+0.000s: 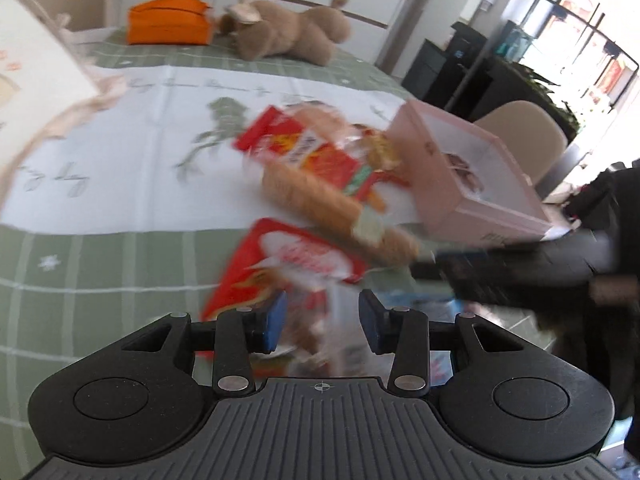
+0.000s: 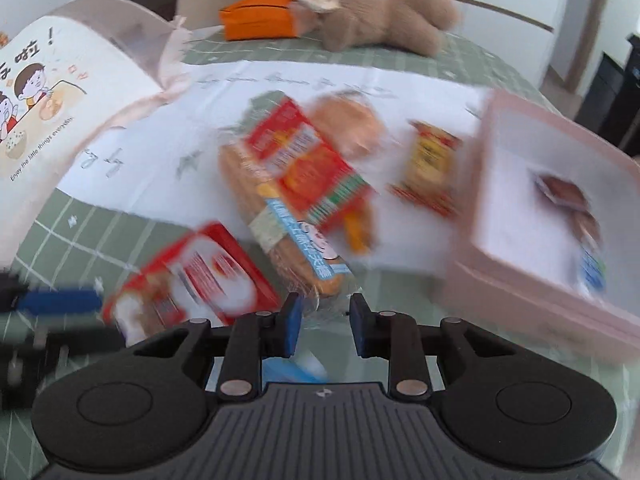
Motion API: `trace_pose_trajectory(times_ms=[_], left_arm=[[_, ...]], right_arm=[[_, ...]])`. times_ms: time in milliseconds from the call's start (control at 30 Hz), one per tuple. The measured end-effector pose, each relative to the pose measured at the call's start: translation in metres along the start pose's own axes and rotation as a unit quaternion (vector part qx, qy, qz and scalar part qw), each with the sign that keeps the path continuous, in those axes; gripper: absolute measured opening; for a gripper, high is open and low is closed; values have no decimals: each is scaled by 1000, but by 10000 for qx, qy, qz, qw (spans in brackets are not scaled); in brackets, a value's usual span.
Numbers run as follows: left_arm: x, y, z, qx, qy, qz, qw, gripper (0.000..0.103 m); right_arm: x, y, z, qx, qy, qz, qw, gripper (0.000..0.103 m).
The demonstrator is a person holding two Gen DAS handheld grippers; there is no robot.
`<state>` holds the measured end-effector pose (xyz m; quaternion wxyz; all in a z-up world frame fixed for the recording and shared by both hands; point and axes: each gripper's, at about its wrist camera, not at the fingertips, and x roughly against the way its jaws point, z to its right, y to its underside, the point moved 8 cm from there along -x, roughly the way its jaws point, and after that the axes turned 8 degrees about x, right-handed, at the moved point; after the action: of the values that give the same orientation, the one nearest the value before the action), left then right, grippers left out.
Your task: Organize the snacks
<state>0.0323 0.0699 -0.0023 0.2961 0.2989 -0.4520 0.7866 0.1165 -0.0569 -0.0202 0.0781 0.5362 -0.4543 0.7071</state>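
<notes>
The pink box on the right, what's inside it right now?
The shallow pink cardboard box holds a few small dark reddish-brown packets and a blue-and-white packet on its white floor. Blur hides their labels, and its near wall hides the closest strip of floor.

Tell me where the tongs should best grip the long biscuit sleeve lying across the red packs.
Probably across the long biscuit sleeve at its near end, from above and the near side: it is narrow there, pokes free of the red packs, and points towards the right tongs.
</notes>
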Motion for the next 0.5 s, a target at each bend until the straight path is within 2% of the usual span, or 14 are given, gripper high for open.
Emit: trace_pose_trajectory(times_ms=[100, 167, 300, 433, 500], left_arm=[[-19, -8, 11, 279, 114, -143, 9994, 44], [-29, -11, 18, 405, 178, -257, 9987, 44], [-45, 0, 44, -261, 71, -547, 9981, 44], [-50, 23, 59, -821, 89, -833, 9931, 45], [-47, 33, 61, -1135, 31, -905, 9894, 45]], right_arm=[[25, 23, 21, -216, -9, 98, 9997, 25], [40, 40, 35, -331, 163, 149, 9992, 25], [57, 70, 52, -550, 342, 147, 9978, 32], [58, 104, 60, -711, 490, -60, 9962, 35], [61, 118, 66, -821, 648, -58, 9945, 45]])
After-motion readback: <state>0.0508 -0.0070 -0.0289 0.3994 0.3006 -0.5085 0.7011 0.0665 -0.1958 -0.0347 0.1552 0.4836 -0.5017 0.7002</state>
